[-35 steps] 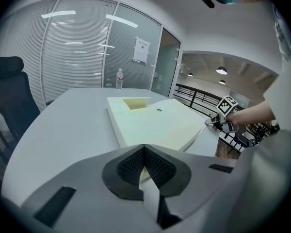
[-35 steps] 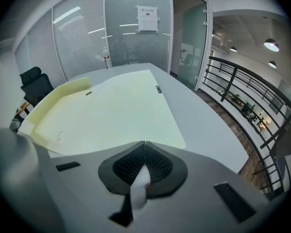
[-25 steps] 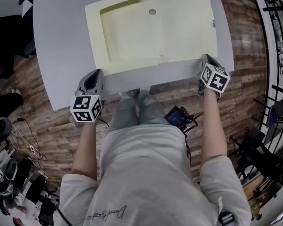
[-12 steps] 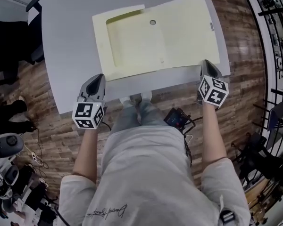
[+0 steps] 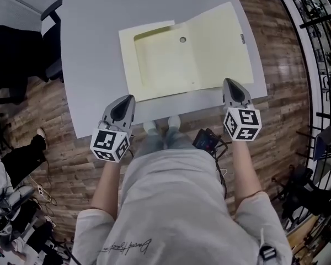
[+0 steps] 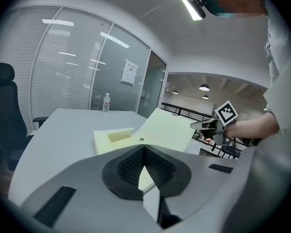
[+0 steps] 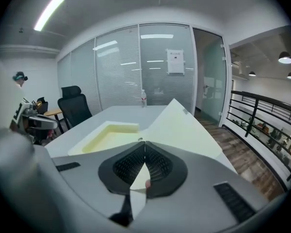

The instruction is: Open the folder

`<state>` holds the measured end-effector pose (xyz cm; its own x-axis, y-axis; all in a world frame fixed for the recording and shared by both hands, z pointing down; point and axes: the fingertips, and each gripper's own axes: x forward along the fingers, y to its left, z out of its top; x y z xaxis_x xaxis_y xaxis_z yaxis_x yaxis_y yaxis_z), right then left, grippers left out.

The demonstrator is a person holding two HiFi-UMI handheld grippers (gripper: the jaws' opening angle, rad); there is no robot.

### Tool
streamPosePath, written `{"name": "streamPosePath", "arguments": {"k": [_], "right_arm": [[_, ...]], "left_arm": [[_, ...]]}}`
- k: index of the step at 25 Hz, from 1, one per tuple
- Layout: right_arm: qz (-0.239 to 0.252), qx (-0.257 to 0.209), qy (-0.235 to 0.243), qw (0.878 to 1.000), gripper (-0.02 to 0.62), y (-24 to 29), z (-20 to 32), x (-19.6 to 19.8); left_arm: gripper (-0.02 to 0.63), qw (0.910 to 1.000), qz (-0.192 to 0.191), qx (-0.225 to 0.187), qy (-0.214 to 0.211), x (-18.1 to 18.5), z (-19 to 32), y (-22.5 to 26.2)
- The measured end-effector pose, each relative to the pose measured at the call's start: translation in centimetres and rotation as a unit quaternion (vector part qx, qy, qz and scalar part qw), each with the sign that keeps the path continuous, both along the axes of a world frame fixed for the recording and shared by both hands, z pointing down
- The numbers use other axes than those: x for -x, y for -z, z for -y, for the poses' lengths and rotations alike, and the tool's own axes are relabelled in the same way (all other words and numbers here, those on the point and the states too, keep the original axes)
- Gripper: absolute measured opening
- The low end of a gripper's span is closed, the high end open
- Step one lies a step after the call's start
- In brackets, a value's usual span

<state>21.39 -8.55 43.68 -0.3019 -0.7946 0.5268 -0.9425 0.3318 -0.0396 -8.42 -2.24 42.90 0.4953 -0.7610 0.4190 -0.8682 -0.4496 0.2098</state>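
- As both tools lift and draw back from the table's near edge, where they sat low a second ago, the folder [image 5: 182,51] lies spread open on the table [image 5: 94,48]. By the look of it, the opening is done and the hands are clearing away.
- The left gripper [image 5: 128,99] now hangs over the table's near edge with its jaws closed tip to tip and nothing between them.
- The right gripper [image 5: 230,83] hangs over the table's near right corner, its jaws likewise pressed together and empty.
- Neither tool touches the folder, which rests on the table's right half, close to the near edge and turned slightly askew to it.
- The folder is pale yellow card, with two leaves side by side. The left leaf carries a shallow raised pocket [image 5: 163,59], and a small round spot [image 5: 182,39] sits near the fold.
- Seen from the gripper views, the right leaf may be slightly raised rather than flat, though the wide lens makes that hard to judge.
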Motion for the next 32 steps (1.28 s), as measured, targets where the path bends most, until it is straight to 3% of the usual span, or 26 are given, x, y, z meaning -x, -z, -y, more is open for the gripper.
{"name": "streamPosePath", "arguments": {"k": [5, 16, 32], "right_arm": [[0.025, -0.026, 0.063, 0.997, 0.023, 3.7, -1.0, 4.7], [0.072, -0.034, 0.137, 0.987, 0.023, 7.3, -2.3, 12.0], [0.083, -0.031, 0.173, 0.981, 0.023, 7.1, -2.6, 15.2]], "left_arm": [[0.009, 0.9998, -0.011, -0.011, -0.008, -0.8, -1.0, 2.2], [0.009, 0.9992, -0.007, -0.035, -0.02, -1.8, -0.2, 4.3], [0.009, 0.9979, -0.016, -0.061, -0.016, -1.4, 1.3, 6.8]]}}
